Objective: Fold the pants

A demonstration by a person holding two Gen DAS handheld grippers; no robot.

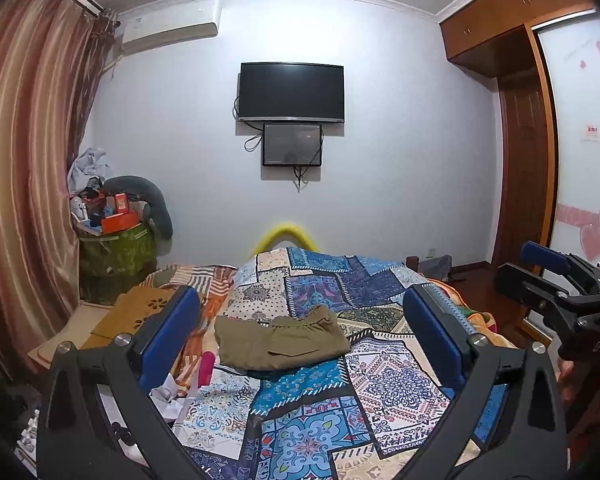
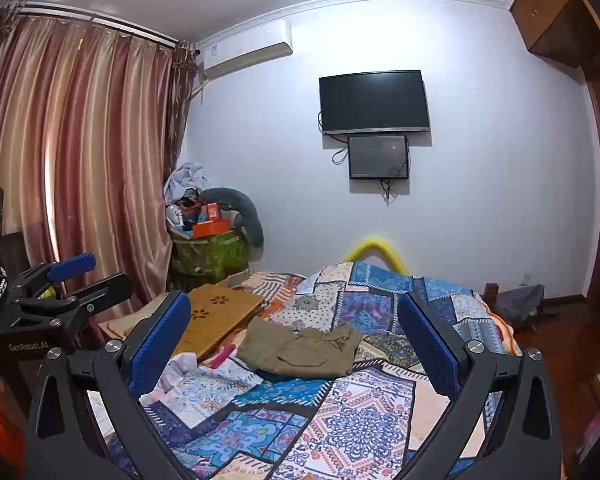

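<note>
One pair of olive pants [image 1: 283, 340] lies folded on the patchwork quilt [image 1: 380, 392]. Two grippers, left gripper [image 1: 300, 320] and right gripper [image 2: 294, 330], hang wide open, holding nothing.

The left gripper [image 1: 300, 332] has 2 black arms with blue bumpy pads and round silver screws. The right gripper [image 2: 294, 336] looks the same. White letters "DAS" and "GenRobot.AI" are printed on their black bodies.

A pale wall [image 1: 400, 160] carries a television [image 1: 292, 92]; striped curtains [image 1: 28, 160] hang left, a wooden wardrobe [image 1: 512, 28] stands right.
</note>
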